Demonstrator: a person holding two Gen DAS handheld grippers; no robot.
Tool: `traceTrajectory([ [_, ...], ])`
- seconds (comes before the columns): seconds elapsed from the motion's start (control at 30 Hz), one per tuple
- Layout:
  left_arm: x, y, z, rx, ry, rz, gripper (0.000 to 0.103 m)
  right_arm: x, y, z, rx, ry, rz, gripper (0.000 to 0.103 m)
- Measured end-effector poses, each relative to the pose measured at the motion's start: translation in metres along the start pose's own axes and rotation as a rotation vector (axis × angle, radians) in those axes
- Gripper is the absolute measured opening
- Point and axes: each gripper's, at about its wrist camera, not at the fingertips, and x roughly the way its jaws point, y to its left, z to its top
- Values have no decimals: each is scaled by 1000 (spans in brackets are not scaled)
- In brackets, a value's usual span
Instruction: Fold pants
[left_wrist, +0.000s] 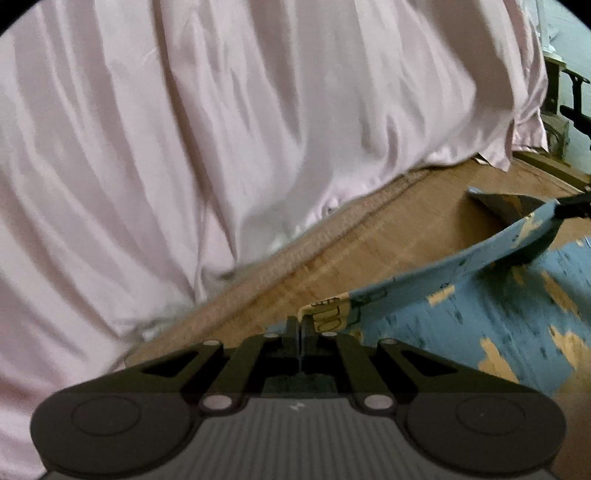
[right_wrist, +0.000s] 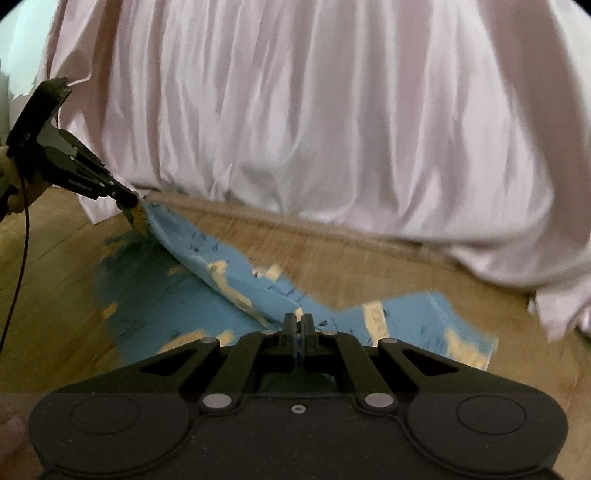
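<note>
Light blue pants with a yellow print lie on a wooden floor. My left gripper is shut on a yellow-printed edge of the cloth and holds it raised. The right gripper shows at the far right of this view, pinching the same lifted edge. In the right wrist view the pants spread across the floor, with a raised fold running between both grippers. My right gripper is shut on the near end of that fold. The left gripper grips the far end at upper left.
A pale pink sheet hangs in folds down to the floor just behind the pants; it fills the upper half of the right view too. A dark chair stands far right. A hand and a cable are at left.
</note>
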Motion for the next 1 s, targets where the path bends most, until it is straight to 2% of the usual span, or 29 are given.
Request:
traceTrajectory([
  [0.2, -8, -11, -53, -10, 54, -30, 1, 0, 22, -37, 147, 7, -41, 0],
  [0.33, 3, -18, -76, 4, 104, -27, 1, 12, 27, -47, 144, 30, -49, 0],
  [0.47, 9, -21, -85, -1, 117, -29, 1, 14, 31, -55, 95, 40, -49, 0],
  [0.63, 8, -23, -88, 44, 121, -21, 1, 6, 29, -57, 114, 50, -37, 0],
  [0.8, 2, -27, -92, 62, 119, -21, 1, 1, 42, -56, 29, 85, -43, 0],
  [0.9, 1, -27, -96, 71, 131, -22, 1, 6, 44, -59, 28, 111, -38, 0],
  [1.0, 2, -30, -100, 110, 144, -12, 1, 3, 44, -57, 23, 101, -49, 0],
])
